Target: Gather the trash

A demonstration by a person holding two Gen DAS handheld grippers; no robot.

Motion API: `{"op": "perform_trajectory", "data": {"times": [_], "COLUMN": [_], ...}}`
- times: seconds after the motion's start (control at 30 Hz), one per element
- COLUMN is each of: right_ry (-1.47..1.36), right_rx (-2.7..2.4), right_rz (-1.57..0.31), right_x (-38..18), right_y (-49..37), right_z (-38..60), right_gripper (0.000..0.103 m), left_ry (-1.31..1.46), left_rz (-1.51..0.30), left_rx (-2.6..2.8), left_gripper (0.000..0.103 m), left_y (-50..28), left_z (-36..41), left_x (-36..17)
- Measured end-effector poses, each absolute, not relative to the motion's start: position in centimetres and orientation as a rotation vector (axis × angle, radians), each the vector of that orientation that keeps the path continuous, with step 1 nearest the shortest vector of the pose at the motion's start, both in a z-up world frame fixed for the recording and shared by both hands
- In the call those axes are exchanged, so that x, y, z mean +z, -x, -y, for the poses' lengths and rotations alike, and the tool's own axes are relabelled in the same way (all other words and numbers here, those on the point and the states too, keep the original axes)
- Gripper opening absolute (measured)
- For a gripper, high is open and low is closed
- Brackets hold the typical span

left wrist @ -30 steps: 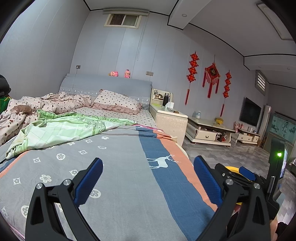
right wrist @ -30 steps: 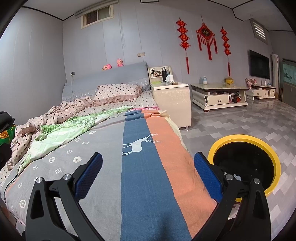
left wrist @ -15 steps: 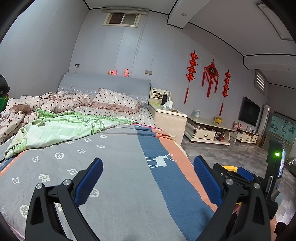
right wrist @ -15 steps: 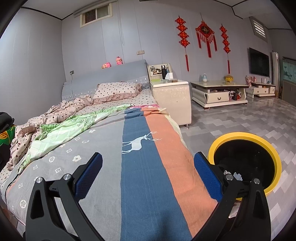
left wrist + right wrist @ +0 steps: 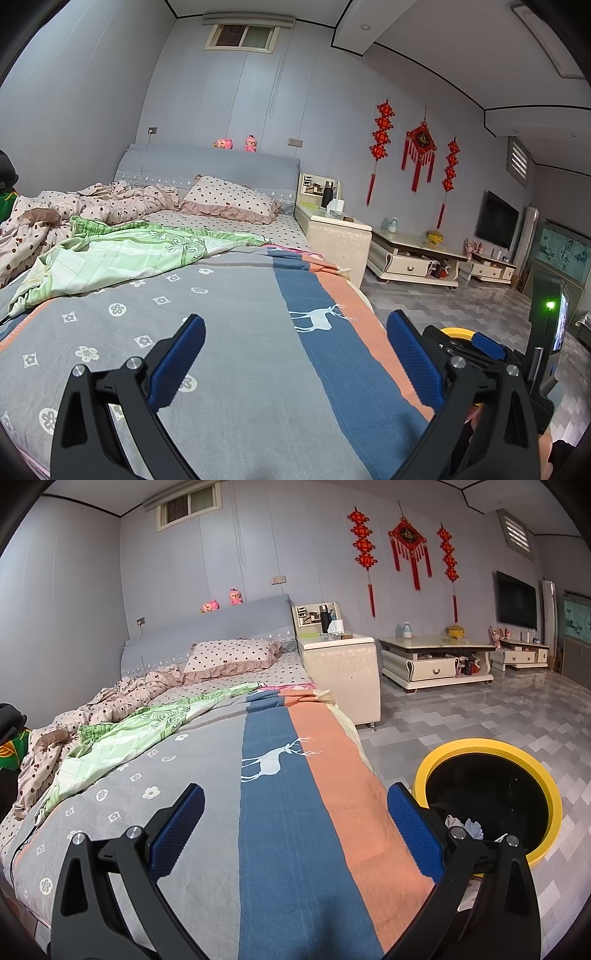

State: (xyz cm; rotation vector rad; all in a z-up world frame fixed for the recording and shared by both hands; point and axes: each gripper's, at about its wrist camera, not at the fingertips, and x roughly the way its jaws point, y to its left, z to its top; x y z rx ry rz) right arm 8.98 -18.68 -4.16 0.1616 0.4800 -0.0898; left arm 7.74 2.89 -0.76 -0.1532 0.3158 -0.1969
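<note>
Left gripper [image 5: 295, 350] hangs over the bed [image 5: 229, 362], jaws wide and empty. Right gripper [image 5: 295, 830], nearer the bed's floor-side edge, likewise wide and empty. Right of the bed stands the yellow-rimmed bin [image 5: 480, 746]; pale crumpled trash [image 5: 466, 826] lies inside, probably light and soft. Pinch any such piece at its bunched middle.

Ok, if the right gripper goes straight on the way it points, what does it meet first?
Most likely the bedspread: the open right gripper holds nothing and aims along its blue stripe toward the nightstand. No trash shows in that line. The bin sits off to the right. Height above the bed is unclear.
</note>
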Motion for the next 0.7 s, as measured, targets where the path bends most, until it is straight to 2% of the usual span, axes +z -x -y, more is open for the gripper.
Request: {"op": "perform_trajectory", "data": {"times": [0.7], "right_ry": [-0.169], "right_rx": [-0.088], "right_rz": [-0.497], "right_x": [-4.5], "right_y": [-9.04], "right_z": [18.85], "right_gripper": [0.095], "left_ry": [0.136], "left_rz": [-0.325], "left_rx": [-0.196], "left_gripper": [0.095], "left_y": [-7.42], "left_z": [-2.14], "left_x": [-1.37]}}
